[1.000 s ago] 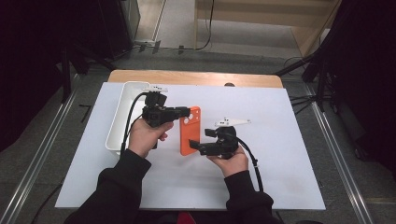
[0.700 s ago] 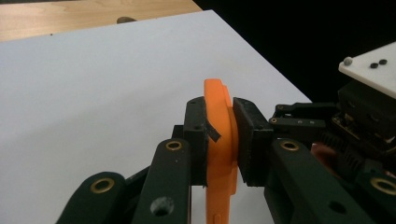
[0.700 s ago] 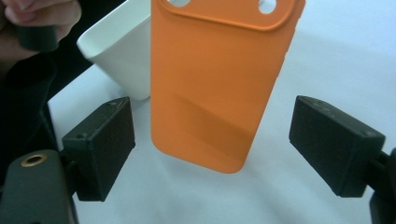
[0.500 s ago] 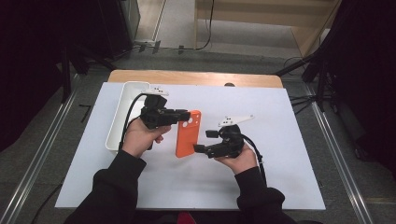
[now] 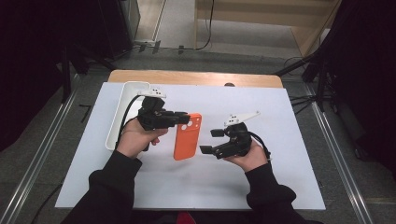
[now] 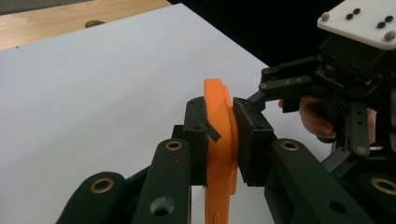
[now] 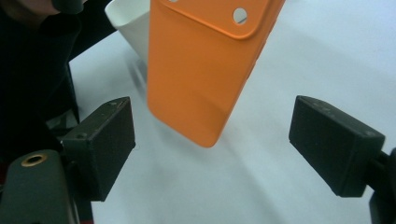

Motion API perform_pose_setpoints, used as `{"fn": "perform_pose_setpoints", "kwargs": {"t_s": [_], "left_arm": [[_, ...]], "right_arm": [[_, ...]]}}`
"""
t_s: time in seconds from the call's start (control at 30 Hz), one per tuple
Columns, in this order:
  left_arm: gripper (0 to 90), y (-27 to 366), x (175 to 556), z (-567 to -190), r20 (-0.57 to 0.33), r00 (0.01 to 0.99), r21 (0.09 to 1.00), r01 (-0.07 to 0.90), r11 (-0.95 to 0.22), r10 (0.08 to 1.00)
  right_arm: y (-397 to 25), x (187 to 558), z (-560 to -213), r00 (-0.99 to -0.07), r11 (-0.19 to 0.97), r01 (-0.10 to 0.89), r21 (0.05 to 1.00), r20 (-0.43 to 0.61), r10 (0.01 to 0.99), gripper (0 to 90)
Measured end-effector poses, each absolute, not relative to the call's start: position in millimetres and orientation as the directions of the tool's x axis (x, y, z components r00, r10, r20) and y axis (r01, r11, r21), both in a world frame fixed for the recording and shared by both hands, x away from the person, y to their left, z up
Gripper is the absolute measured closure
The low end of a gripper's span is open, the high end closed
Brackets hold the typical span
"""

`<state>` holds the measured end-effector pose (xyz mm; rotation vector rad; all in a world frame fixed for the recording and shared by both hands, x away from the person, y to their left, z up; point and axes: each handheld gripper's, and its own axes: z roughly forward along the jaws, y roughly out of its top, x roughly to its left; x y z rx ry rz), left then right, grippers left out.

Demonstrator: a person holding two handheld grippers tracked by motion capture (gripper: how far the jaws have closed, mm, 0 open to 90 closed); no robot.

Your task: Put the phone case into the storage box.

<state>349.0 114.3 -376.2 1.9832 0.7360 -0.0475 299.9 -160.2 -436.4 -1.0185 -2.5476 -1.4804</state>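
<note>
White table [image 5: 280,186] carries the handover: left tool [image 5: 183,118] clamps the orange phone case [image 5: 187,140], right tool [image 5: 208,141] gapes, ready to grip its lower end.

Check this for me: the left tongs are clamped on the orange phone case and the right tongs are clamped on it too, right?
Not quite. The left tongs are clamped on the orange phone case, but the right tongs are open, with the case between their pads untouched, as the right gripper view shows.

My left hand-held gripper [image 6: 219,140] hides the orange phone case's [image 6: 218,154] middle; its top runs off my right gripper view
</note>
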Motion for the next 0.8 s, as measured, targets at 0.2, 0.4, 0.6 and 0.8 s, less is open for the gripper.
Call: {"fn": "perform_pose_setpoints", "kwargs": {"t_s": [0.2,0.4,0.6,0.8], "left_arm": [[76.2,114.6,346.6,-376.6,-0.332,0.831,0.789,0.504,-0.352,0.446],[76.2,116.0,344.0,-375.3,-0.334,0.856,0.789,0.482,-0.38,0.394],[76.2,118.7,343.6,-375.4,-0.343,0.868,0.788,0.474,-0.393,0.36],[76.1,118.3,341.6,-376.7,-0.331,0.882,0.782,0.455,-0.425,0.336]], "right_arm": [[-164.9,301.2,-428.9,-0.806,0.359,0.528,0.77,0.32,0.498,13.3],[-168.2,302.7,-420.2,-0.83,0.399,0.506,0.765,0.306,0.466,14.7],[-170.5,305.2,-413.3,-0.848,0.427,0.488,0.762,0.297,0.438,20.9],[-168.6,309.0,-410.9,-0.867,0.467,0.466,0.751,0.284,0.409,21.1]]}}
